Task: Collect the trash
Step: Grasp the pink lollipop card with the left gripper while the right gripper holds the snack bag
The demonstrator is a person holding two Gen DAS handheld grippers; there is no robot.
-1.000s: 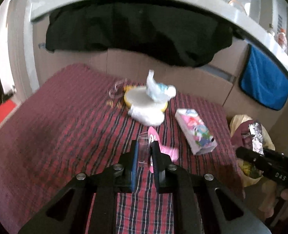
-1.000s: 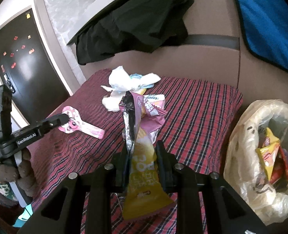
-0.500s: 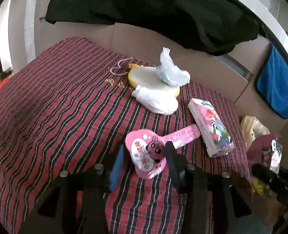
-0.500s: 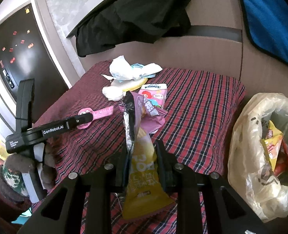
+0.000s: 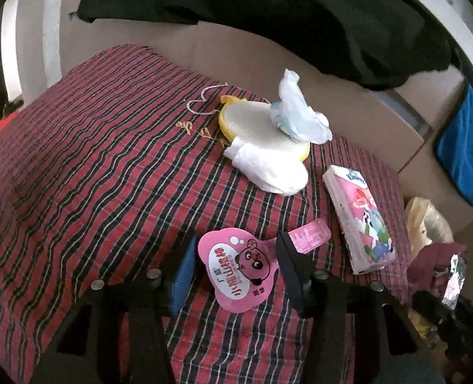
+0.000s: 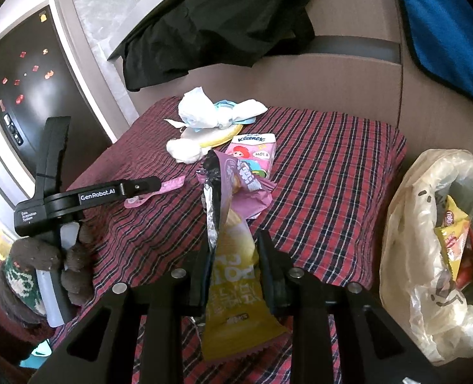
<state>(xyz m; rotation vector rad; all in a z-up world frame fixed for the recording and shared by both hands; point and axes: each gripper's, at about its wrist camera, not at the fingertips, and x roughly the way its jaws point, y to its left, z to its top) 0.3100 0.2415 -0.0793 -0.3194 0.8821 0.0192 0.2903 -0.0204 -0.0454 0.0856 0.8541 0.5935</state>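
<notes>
Pink wrapper (image 5: 236, 268) lies flat on the plaid cloth (image 5: 92, 176) near its near edge, between the half-open fingers of the left gripper (image 5: 233, 262); pads clear of it. Right gripper (image 6: 233, 265): jaws opening, narrow gap, yellow wrapper (image 6: 233, 291) upright between them w/ a purple wrapper (image 6: 239, 185) above. Right view only: trash bag (image 6: 428, 256) off the cloth's right edge, gloved hand (image 6: 54, 265) at left. Left view only: bare cloth to the left. Both: tissue pack (image 5: 361, 217), white wads (image 5: 268, 166) on a yellow disc (image 5: 255, 121), far side.
</notes>
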